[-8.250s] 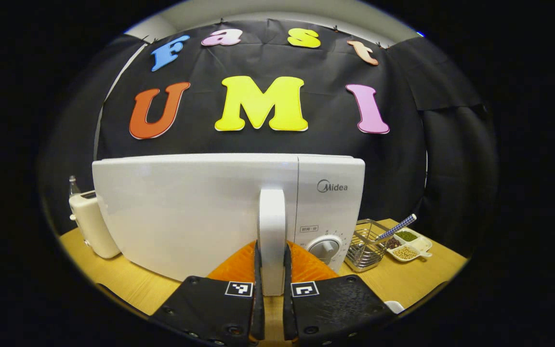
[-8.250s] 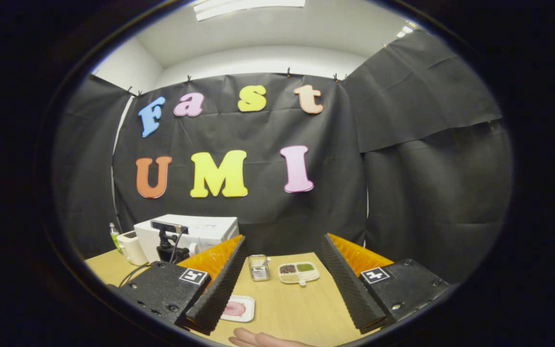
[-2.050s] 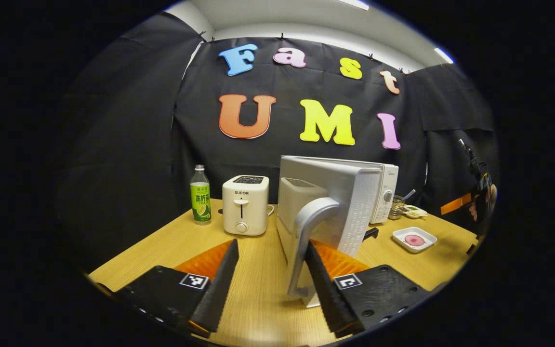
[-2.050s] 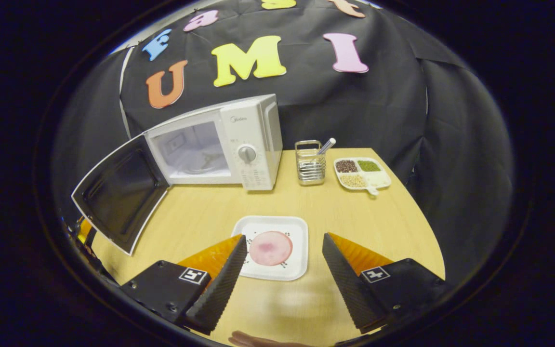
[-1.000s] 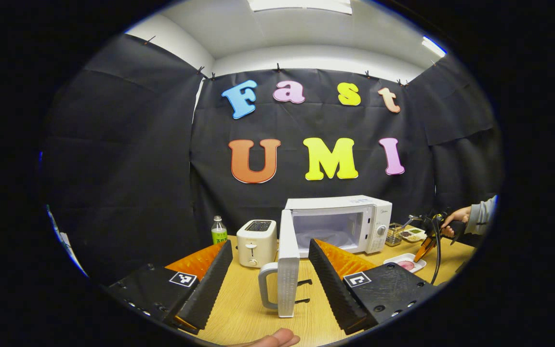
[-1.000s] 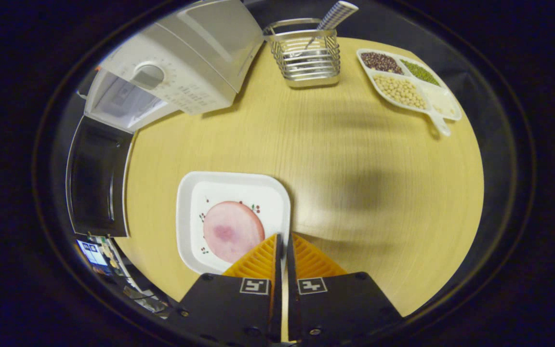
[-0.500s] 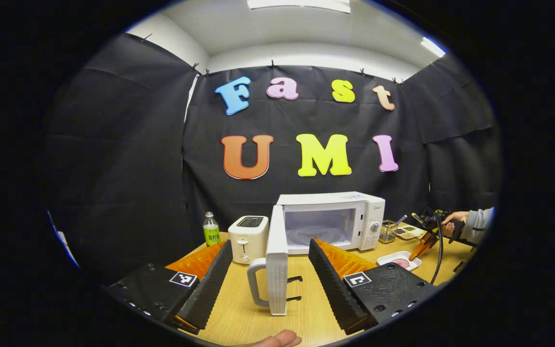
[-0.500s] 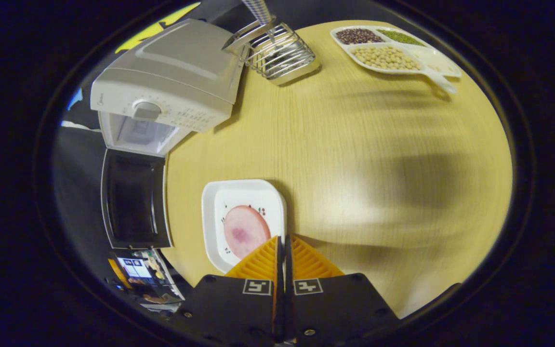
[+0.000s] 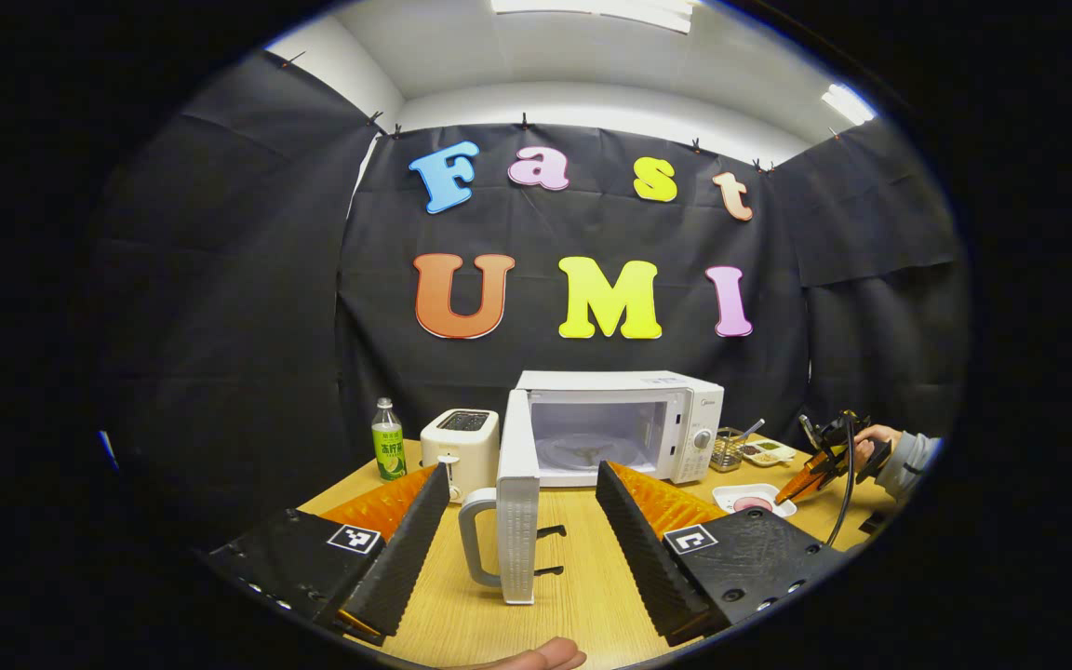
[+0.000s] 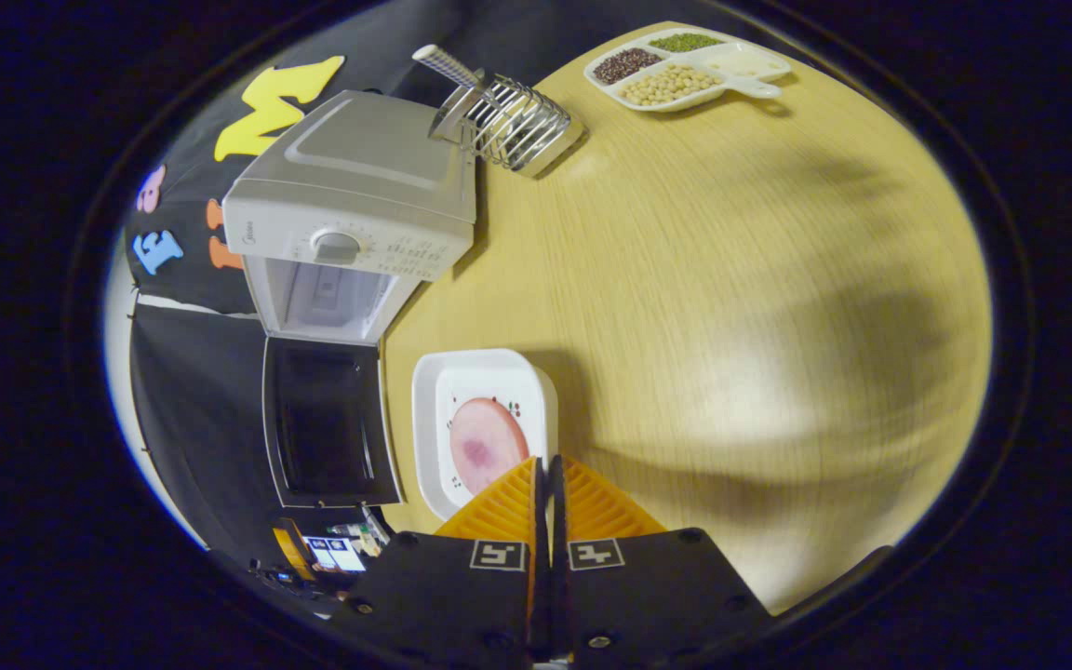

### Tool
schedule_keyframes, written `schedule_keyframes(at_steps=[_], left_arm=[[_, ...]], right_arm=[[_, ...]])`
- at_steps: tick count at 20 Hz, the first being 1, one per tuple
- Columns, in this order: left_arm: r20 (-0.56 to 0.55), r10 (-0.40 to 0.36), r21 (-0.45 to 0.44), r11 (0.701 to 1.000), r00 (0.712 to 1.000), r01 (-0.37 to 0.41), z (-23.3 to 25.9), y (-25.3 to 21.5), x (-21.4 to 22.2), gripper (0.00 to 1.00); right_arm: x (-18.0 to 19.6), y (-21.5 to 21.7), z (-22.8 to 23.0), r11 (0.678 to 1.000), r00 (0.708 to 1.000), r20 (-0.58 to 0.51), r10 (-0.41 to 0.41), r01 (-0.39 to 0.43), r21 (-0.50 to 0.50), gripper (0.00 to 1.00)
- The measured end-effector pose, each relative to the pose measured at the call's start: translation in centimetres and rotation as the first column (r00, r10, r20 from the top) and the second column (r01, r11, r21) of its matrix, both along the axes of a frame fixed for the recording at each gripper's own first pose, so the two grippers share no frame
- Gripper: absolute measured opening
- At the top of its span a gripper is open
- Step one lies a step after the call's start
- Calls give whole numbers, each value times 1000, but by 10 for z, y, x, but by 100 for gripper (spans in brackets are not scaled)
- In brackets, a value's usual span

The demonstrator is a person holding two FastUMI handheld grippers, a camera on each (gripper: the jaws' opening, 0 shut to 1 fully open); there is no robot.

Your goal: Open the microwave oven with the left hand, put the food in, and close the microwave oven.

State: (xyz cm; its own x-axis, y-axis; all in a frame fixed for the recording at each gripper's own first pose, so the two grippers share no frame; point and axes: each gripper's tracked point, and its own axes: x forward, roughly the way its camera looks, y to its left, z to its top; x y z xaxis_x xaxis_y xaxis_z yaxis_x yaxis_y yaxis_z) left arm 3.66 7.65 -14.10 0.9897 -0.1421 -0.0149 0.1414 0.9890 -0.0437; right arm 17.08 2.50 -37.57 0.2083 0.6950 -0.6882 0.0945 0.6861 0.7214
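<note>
Between its own fingers, the right gripper (image 10: 547, 465) pinches the near rim of the square white plate (image 10: 432, 391) w/ pink ham slice (image 10: 482, 445); beyond-left, white microwave (image 10: 350, 219), door (image 10: 329, 423) open. Left gripper (image 9: 522, 484) spread wide, empty, door edge (image 9: 517, 507) just ahead; beyond-left, a white toaster (image 9: 462, 447).

White microwave (image 9: 618, 423), pink food (image 10: 481, 444), white plate (image 10: 428, 400)
</note>
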Motion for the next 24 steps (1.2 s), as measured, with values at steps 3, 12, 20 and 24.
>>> schedule_keyframes(at_steps=[3,12,20,24], left_arm=[[14,-21,-31,999,1000,21,1,2,1,94],[22,-55,5,998,998,55,-5,23,-6,95],[16,-21,24,999,1000,21,-20,51,-3,95],[16,-3,-2,1000,1000,3,-25,68,1,95]], right_arm=[[-1,11,15,1000,999,28,-17,17,4,4],[-2,128,48,996,989,132,-68,74,-45,4],[46,228,64,976,950,233,-208,219,-22,4],[88,264,54,938,911,238,-338,346,6,4]])
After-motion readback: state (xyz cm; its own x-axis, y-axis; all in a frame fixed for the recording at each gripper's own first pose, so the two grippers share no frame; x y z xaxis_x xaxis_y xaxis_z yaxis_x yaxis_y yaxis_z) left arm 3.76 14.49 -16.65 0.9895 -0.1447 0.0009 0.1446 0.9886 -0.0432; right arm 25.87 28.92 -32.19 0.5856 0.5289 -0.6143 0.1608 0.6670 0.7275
